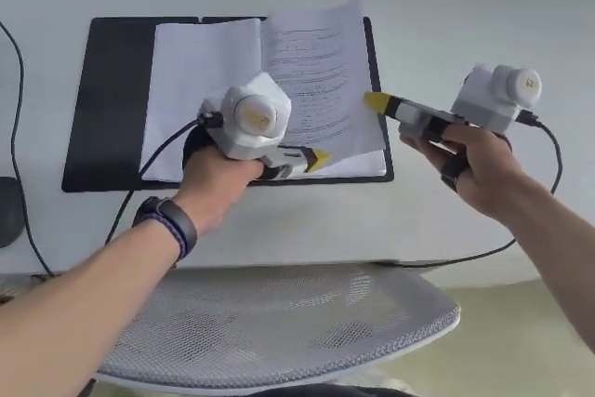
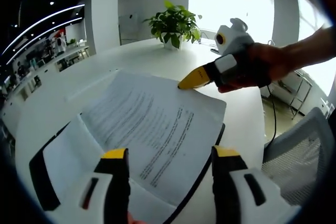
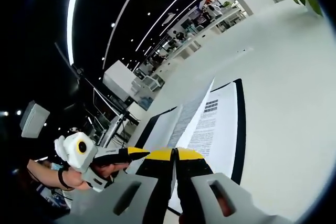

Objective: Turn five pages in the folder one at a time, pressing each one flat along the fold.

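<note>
- While the folder [image 1: 112, 99] lies open on the white table [image 1: 465, 25], your left gripper [image 2: 170, 153] hovers over its near edge, jaws spread wide.
- A printed page [image 1: 321, 72] stands lifted (bowed above the fold).
- Your right gripper [image 1: 376, 101] pinches its right edge, jaws nearly together.
</note>
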Demonstrator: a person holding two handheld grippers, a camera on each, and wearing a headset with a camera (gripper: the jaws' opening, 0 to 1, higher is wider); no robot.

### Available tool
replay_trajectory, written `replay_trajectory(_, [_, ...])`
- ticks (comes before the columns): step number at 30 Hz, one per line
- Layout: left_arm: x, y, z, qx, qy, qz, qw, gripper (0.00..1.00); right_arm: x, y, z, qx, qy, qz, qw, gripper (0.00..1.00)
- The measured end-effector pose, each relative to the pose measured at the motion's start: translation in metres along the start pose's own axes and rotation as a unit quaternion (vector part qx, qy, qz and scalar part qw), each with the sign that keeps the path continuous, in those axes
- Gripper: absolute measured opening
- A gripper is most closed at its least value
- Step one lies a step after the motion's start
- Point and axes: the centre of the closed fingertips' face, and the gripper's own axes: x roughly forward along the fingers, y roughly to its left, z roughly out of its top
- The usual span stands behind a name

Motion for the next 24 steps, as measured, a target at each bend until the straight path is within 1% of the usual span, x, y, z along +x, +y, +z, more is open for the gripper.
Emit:
replay_trajectory(3, [-0.015, 0.012, -0.006, -0.011, -0.004, 0.016, 0.9998, 0.63, 0.004, 0.014, 0.008, 0.000, -0.013, 0.016, 0.9998, 0.00])
replay_trajectory(5, [-0.023, 0.019, -0.010, -0.018, -0.006, 0.025, 0.9995, 0.64, 0.007, 0.022, 0.011, -0.005, -0.016, 0.024, 0.9996, 0.00])
replay_trajectory(7, [-0.029, 0.024, -0.014, -0.024, -0.006, 0.033, 0.9992, 0.64, 0.009, 0.029, 0.014, -0.010, -0.016, 0.032, 0.9993, 0.00])
replay_trajectory(10, [-0.042, 0.032, -0.019, -0.032, -0.008, 0.045, 0.9985, 0.65, 0.014, 0.042, 0.020, -0.021, -0.015, 0.049, 0.9985, 0.00])
replay_trajectory(11, [-0.044, 0.033, -0.020, -0.033, -0.008, 0.047, 0.9983, 0.65, 0.015, 0.044, 0.020, -0.023, -0.015, 0.052, 0.9983, 0.00])
replay_trajectory(13, [-0.053, 0.038, -0.021, -0.041, -0.013, 0.054, 0.9976, 0.65, 0.018, 0.052, 0.022, -0.033, -0.011, 0.062, 0.9974, 0.00])
replay_trajectory(17, [-0.070, 0.047, -0.028, -0.052, -0.016, 0.068, 0.9962, 0.66, 0.027, 0.072, 0.025, -0.045, -0.009, 0.087, 0.9951, 0.00])
replay_trajectory(19, [-0.077, 0.051, -0.031, -0.060, -0.018, 0.076, 0.9951, 0.67, 0.031, 0.078, 0.025, -0.052, -0.008, 0.103, 0.9933, 0.00])
replay_trajectory(20, [-0.082, 0.053, -0.033, -0.064, -0.019, 0.080, 0.9946, 0.67, 0.034, 0.085, 0.025, -0.055, -0.008, 0.111, 0.9923, 0.00])
replay_trajectory(23, [-0.091, 0.059, -0.040, -0.070, -0.019, 0.090, 0.9933, 0.68, 0.043, 0.100, 0.023, -0.062, -0.003, 0.128, 0.9898, 0.00])
replay_trajectory(24, [-0.094, 0.060, -0.041, -0.072, -0.019, 0.092, 0.9929, 0.68, 0.045, 0.102, 0.023, -0.063, -0.001, 0.133, 0.9892, 0.00])
